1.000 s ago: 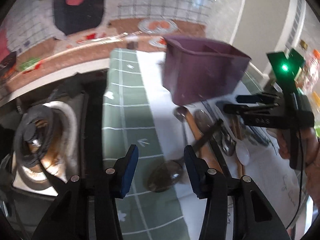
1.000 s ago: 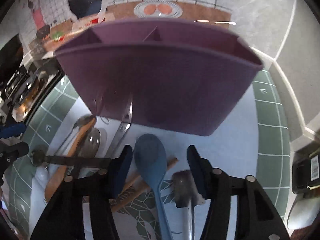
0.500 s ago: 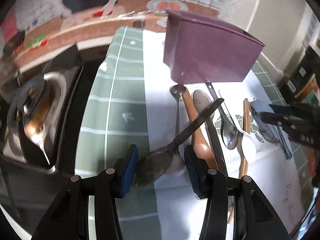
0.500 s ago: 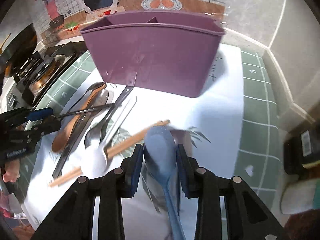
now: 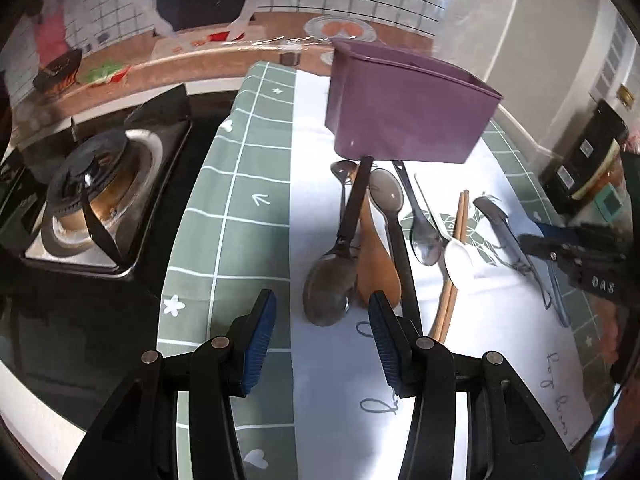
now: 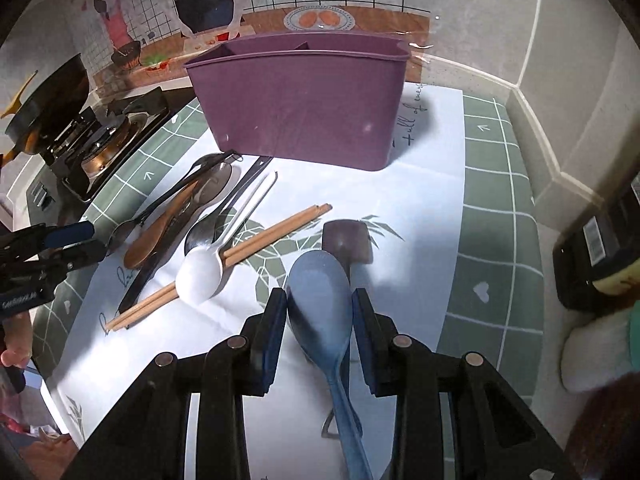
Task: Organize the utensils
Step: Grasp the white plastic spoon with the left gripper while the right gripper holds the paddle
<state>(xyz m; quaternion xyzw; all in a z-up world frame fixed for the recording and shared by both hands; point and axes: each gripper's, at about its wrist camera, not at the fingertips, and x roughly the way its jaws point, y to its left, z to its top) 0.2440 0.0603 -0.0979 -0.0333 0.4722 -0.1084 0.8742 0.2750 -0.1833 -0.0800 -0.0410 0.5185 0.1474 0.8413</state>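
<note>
Right wrist view: my right gripper (image 6: 319, 312) has closed on the blue spoon (image 6: 320, 300) (handle trailing down-frame); purple caddy (image 6: 304, 104) stands straight above, upper centre.

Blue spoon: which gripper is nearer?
Right. The right gripper has its fingers closed on the blue spoon. The left gripper hovers open across the mat, by the big metal spoon.
</note>
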